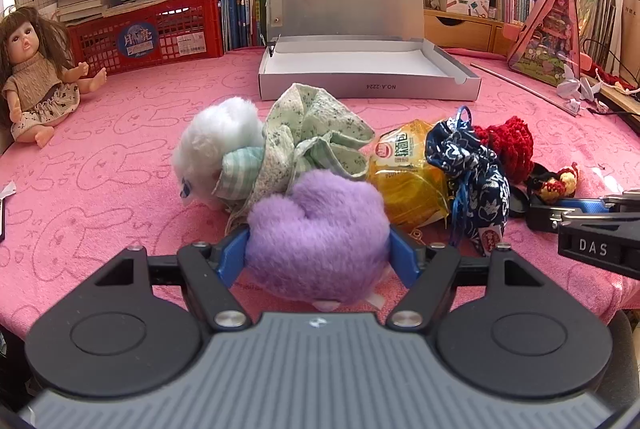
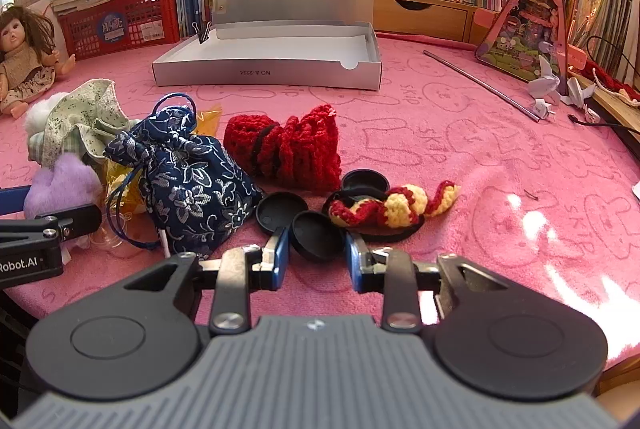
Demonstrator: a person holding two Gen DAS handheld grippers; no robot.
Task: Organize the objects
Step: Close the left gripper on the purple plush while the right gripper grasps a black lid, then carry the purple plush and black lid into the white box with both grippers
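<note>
My left gripper (image 1: 318, 257) has its blue fingers around a purple plush heart (image 1: 316, 241) on the pink cloth; the pads press its sides. Behind it lie a white plush toy (image 1: 216, 149), a green floral cloth (image 1: 316, 133), a yellow packet (image 1: 404, 177), a navy floral drawstring pouch (image 1: 472, 181) and a red crochet piece (image 1: 508, 145). My right gripper (image 2: 318, 253) is open around a black round lid (image 2: 316, 235), with more black lids (image 2: 280, 211) and a red-yellow crochet item (image 2: 396, 207) beyond. The open silver box (image 2: 272, 69) stands at the back.
A doll (image 1: 36, 73) sits at the far left by a red crate (image 1: 148, 33) of books. A pink triangular case (image 2: 528, 25), a metal rod (image 2: 480, 85) and paper cranes (image 2: 548, 81) are at the right. Bookshelves line the back.
</note>
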